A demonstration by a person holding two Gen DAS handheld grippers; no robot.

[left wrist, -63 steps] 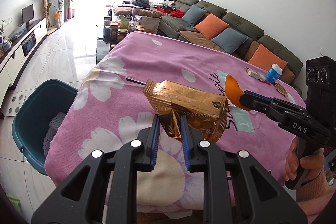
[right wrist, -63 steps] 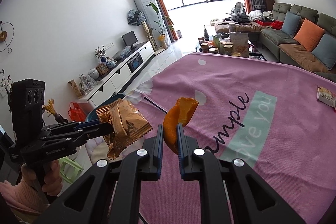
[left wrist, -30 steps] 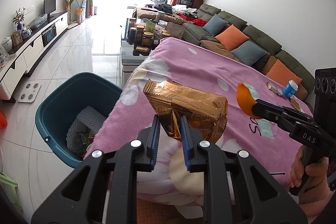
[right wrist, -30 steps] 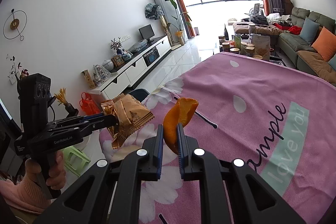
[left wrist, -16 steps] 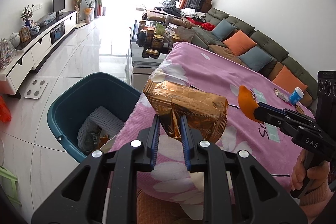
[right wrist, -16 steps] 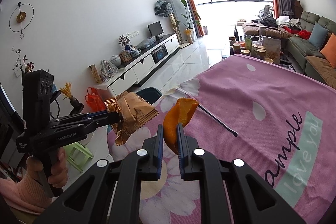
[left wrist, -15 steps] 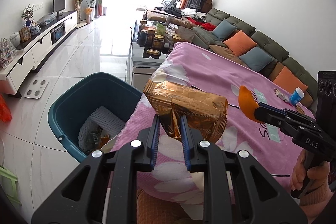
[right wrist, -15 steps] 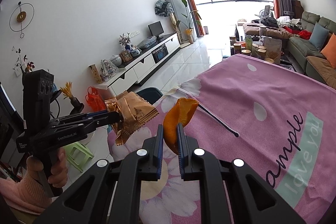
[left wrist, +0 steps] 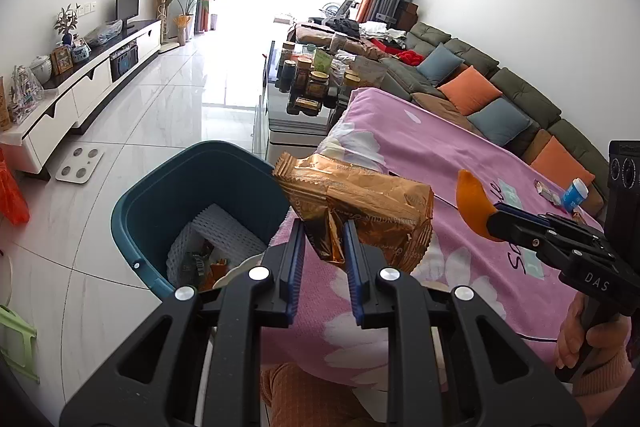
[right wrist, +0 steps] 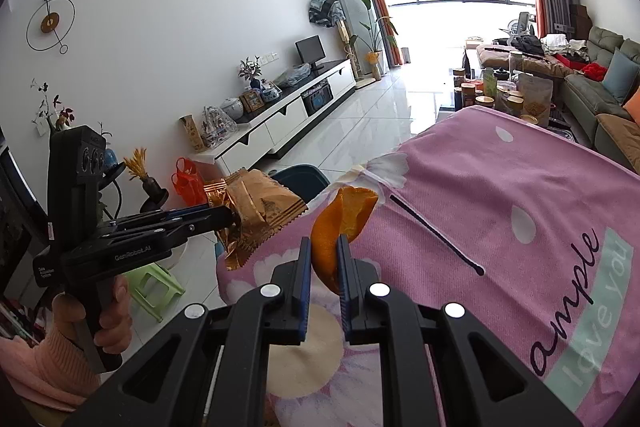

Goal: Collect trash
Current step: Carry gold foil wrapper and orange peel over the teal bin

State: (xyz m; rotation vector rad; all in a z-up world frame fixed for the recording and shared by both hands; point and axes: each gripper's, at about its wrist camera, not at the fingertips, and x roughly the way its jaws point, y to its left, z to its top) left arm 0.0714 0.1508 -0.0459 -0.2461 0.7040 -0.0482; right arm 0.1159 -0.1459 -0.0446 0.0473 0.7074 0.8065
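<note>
The left gripper (left wrist: 323, 247) has its jaws clamped on a crinkled gold foil snack bag (left wrist: 360, 203), held past the pink flowered bench's (left wrist: 460, 155) corner beside the teal plastic bin (left wrist: 160, 195), likely for dropping. The right gripper (right wrist: 324, 267) has its jaws clamped on a curled orange peel (right wrist: 340, 223), waiting above the corner.

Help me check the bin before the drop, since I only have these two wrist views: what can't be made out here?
- Teal bin, left wrist view: the left gripper and gold snack bag cover its near right side, so its contents are only partly seen.
- Same bin, right wrist view: only a sliver of rim shows behind the bag.
- Orange peel: its lower end sits between the right gripper's pads.
- Small wrappers by the blue cup: too small to identify.
</note>
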